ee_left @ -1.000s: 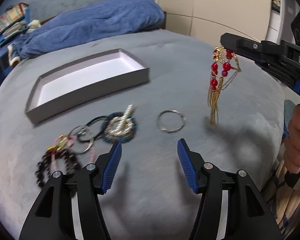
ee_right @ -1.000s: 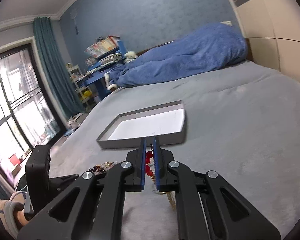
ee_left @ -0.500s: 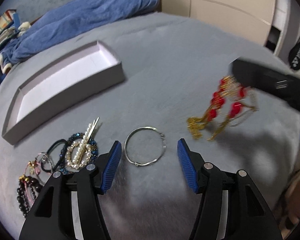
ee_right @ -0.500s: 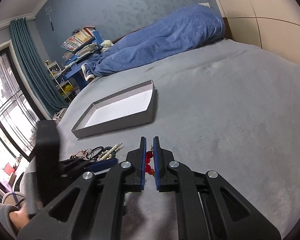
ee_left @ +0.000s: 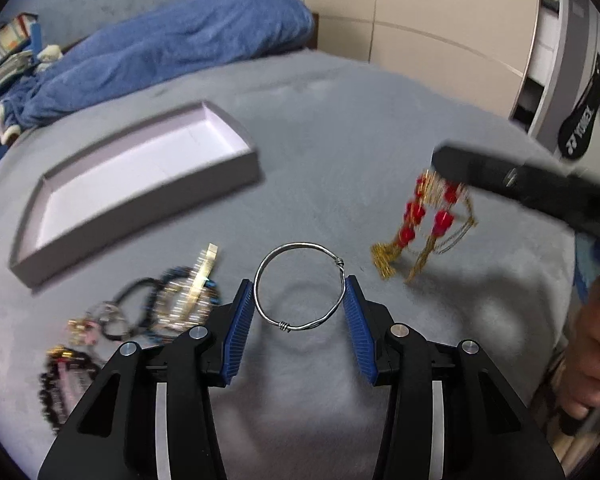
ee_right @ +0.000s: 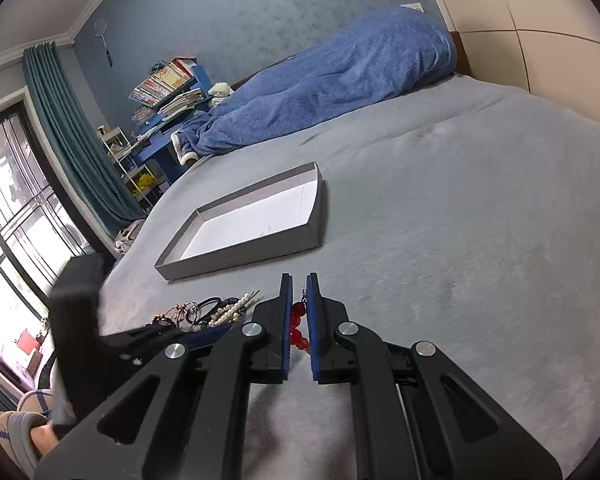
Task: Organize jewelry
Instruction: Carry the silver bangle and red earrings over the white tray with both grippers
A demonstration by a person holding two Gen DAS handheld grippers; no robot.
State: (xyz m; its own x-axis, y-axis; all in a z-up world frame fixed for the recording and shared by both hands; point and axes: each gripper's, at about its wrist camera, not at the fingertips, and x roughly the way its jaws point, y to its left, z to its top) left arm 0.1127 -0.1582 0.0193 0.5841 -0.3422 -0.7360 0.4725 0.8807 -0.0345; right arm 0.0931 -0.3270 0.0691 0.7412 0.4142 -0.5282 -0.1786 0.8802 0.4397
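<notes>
A silver wire bangle (ee_left: 299,286) lies on the grey bed. My left gripper (ee_left: 299,292) is open, its blue pads on either side of the bangle at bed level. My right gripper (ee_right: 298,292) is shut on a red-bead and gold-chain necklace (ee_right: 297,322). In the left wrist view the necklace (ee_left: 424,224) hangs from it at the right, its tassels touching the bed. A shallow grey box (ee_left: 136,184) with a white inside lies at the back left; it also shows in the right wrist view (ee_right: 248,232). It holds nothing.
A pile of bracelets, hair ties and a pearl clip (ee_left: 148,312) lies left of the left gripper, and shows in the right wrist view (ee_right: 204,310). A blue blanket (ee_left: 160,52) lies along the far edge. Wardrobe doors (ee_left: 420,20) stand beyond the bed.
My left gripper has moved forward and down so its pads now flank the bangle. The right gripper has lowered slightly with the necklace.
</notes>
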